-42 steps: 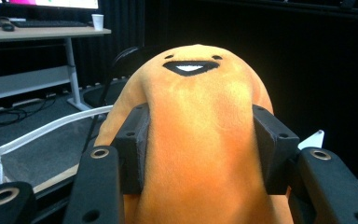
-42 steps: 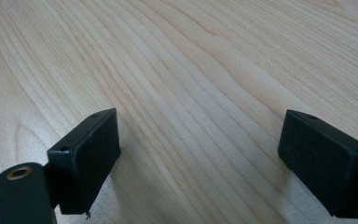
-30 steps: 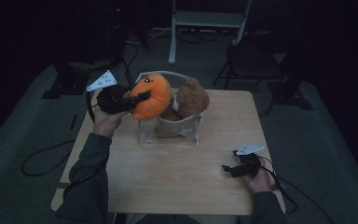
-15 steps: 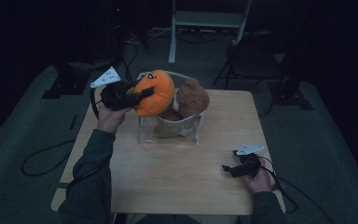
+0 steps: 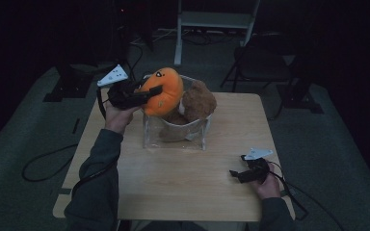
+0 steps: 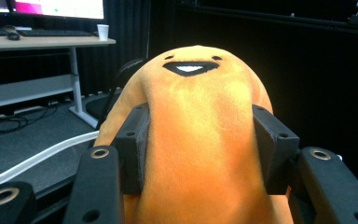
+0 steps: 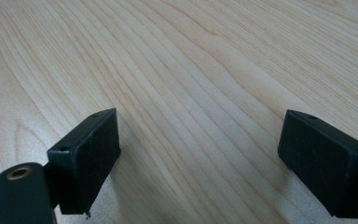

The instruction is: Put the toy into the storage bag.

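At the left of the high view, I am holding the left tool (image 5: 147, 94) clamped on the orange plush toy (image 5: 164, 91), its pads pressing into the soft body on both sides, as the left gripper view makes plain with the toy (image 6: 200, 140) bulging between them. I am keeping the toy raised over the left rim of the clear bin (image 5: 176, 139), not yet down inside it and clear of the tabletop (image 5: 183, 183). The grip is sitting on squashy fabric near one end, so I am judging that the plush could slide or twist out if I swing the hand fast, and it would then be dropping outside the bin, since most of it is hanging over the edge. Just to the right, the brown plush toy (image 5: 198, 100) is already standing tall out of the bin and crowding the space; pushing the orange one down could be tipping it out or nudging the light bin along the wood. Far to the right, I am resting the right tool (image 5: 243, 174) on the tabletop with its jaws wide apart and nothing between them, well away from the bin, so it is offering no steadying hand if the container starts sliding.
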